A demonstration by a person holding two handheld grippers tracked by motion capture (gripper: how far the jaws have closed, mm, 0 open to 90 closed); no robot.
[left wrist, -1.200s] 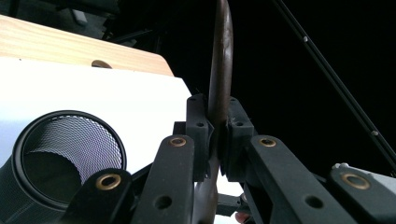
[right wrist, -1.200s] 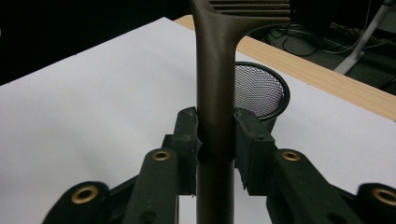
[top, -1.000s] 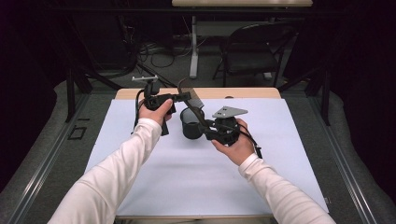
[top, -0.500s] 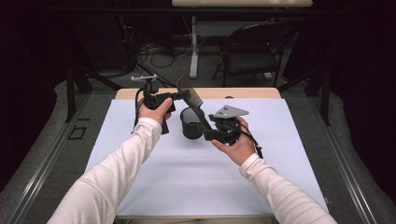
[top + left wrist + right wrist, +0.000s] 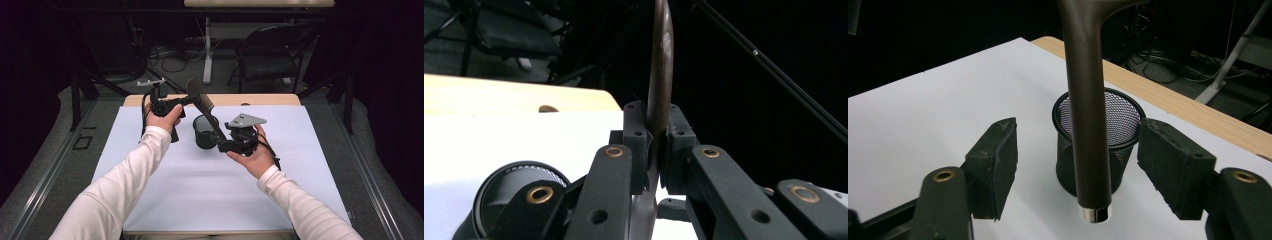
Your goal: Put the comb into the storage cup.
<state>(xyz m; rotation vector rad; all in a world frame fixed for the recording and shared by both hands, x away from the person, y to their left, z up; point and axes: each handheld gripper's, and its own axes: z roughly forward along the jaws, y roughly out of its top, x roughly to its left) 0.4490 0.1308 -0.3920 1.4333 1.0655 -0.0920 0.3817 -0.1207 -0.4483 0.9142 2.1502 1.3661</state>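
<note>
While the brown spatula (image 5: pixel 204 106) slants over the mesh cup (image 5: pixel 204 132) on the desk (image 5: pixel 310 150), your left claw (image 5: pixel 657 145) pinches its blade end. Your right claw (image 5: pixel 1077 175) has just been spreading; the handle end hangs untouched between its pads.

A white sheet (image 5: pixel 280 165) is covering most of a light wooden table (image 5: pixel 270 99). Beyond it, a black folding chair (image 5: pixel 270 60) is standing on grey carpet (image 5: pixel 370 150), near tangled cables (image 5: pixel 170 55) and a pale desk leg (image 5: pixel 207 50). Darkness is swallowing the room's far edges.
</note>
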